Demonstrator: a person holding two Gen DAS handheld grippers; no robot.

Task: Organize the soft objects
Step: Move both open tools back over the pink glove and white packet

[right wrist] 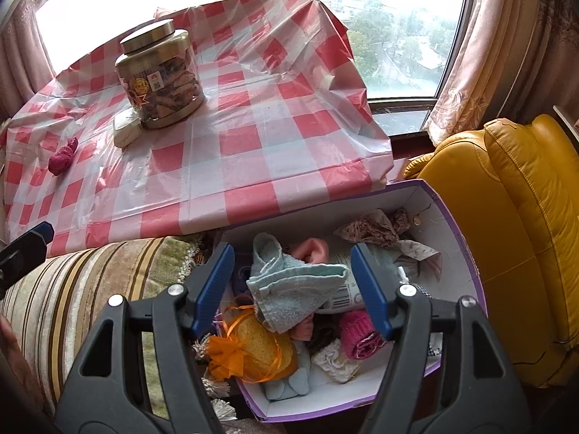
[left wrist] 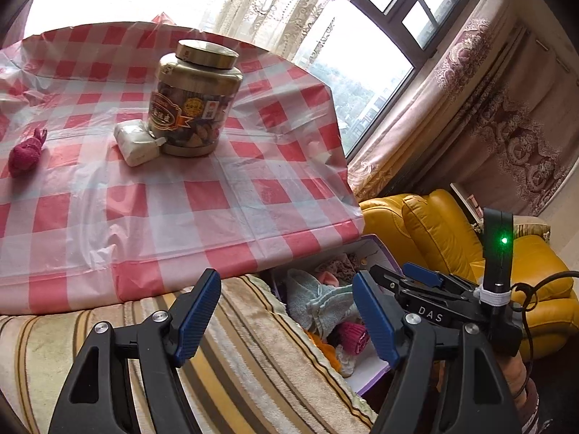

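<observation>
Surface (right wrist: 253, 152): checked red-and-white plastic cover; carries a jar (right wrist: 161, 79), a white packet (right wrist: 126, 131) touching the jar's base, and a rolled pink sock (right wrist: 62, 156) lying apart near the left edge.

Box (right wrist: 452, 224): purple-edged, open, below the surface's near edge, beside a yellow armchair (right wrist: 524, 235). Holds the soft goods in a loose heap: blue towel (right wrist: 289, 289) on top, orange pouch (right wrist: 253, 354), second pink roll (right wrist: 358, 332), patterned cloth (right wrist: 369, 229) at the back.

Right tongs (right wrist: 293, 285): well open, empty, poised over the box with the towel between the pads, not pressed.

Left tongs (left wrist: 286, 314): well open, empty, over the striped cushion (left wrist: 235, 343) by the box.

Step, as judged: picking the next soft item from the box. Next move calls for lowering the right tongs onto the towel and closing on one fold, without snagging the items beneath.
</observation>
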